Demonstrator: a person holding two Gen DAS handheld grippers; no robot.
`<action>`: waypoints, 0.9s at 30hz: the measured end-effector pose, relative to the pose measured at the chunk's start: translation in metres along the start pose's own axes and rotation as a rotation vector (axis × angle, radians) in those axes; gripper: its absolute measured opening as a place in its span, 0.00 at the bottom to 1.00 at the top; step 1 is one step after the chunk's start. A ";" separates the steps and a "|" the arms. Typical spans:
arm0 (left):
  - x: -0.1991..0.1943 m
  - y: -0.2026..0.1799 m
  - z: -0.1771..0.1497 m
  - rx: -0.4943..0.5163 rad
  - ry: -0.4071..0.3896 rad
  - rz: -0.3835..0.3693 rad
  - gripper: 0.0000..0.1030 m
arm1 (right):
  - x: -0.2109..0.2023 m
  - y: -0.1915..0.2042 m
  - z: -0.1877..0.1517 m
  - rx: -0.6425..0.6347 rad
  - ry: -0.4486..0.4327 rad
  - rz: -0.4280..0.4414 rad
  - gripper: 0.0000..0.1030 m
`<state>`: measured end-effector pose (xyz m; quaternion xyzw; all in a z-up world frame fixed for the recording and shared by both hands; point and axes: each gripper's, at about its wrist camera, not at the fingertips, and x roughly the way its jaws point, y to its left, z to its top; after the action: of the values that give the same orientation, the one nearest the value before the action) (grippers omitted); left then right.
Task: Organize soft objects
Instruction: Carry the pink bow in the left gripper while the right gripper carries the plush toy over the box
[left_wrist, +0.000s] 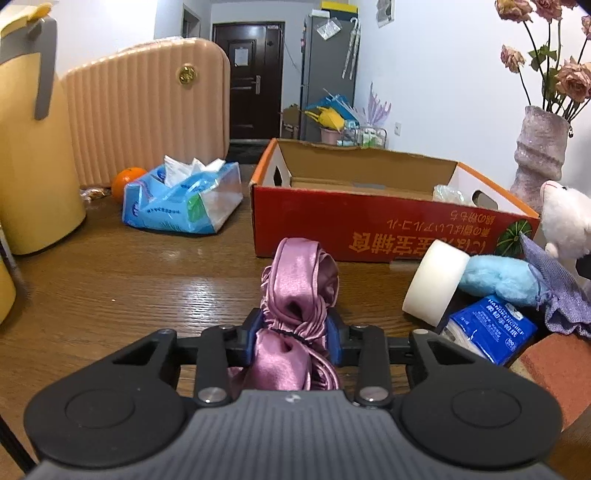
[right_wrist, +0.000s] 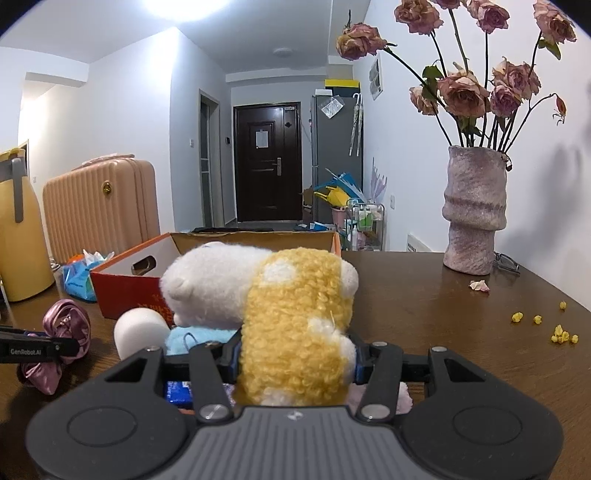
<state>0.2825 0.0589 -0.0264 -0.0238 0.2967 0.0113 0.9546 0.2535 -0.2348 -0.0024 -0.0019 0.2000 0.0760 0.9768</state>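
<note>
Left gripper (left_wrist: 294, 334) around forward-pointing satin scrunchie (left_wrist: 300, 291)

Your right gripper (right_wrist: 295, 360) pinches the white-and-yellow plush toy (right_wrist: 280, 314) before the red cardboard box (right_wrist: 129, 284). Your left gripper (right_wrist: 55, 345) seems clamped on pink satin fabric (right_wrist: 68, 321).

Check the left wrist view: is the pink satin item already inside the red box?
No, the pink satin item lies on the table, before the red box.

yellow jug (left_wrist: 33, 129) cut off left, box (left_wrist: 369, 184) floor partly hidden
</note>
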 end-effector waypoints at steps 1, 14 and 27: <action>-0.002 0.000 0.000 -0.001 -0.008 0.003 0.34 | -0.001 0.001 0.000 0.000 -0.001 0.002 0.48; -0.041 -0.003 0.002 -0.035 -0.143 0.043 0.34 | -0.014 0.007 0.004 0.002 -0.046 0.018 0.48; -0.084 -0.014 0.008 -0.095 -0.277 0.025 0.34 | -0.028 0.022 0.009 0.012 -0.095 0.046 0.48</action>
<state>0.2184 0.0447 0.0286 -0.0636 0.1617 0.0406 0.9839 0.2288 -0.2173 0.0174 0.0122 0.1541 0.0971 0.9832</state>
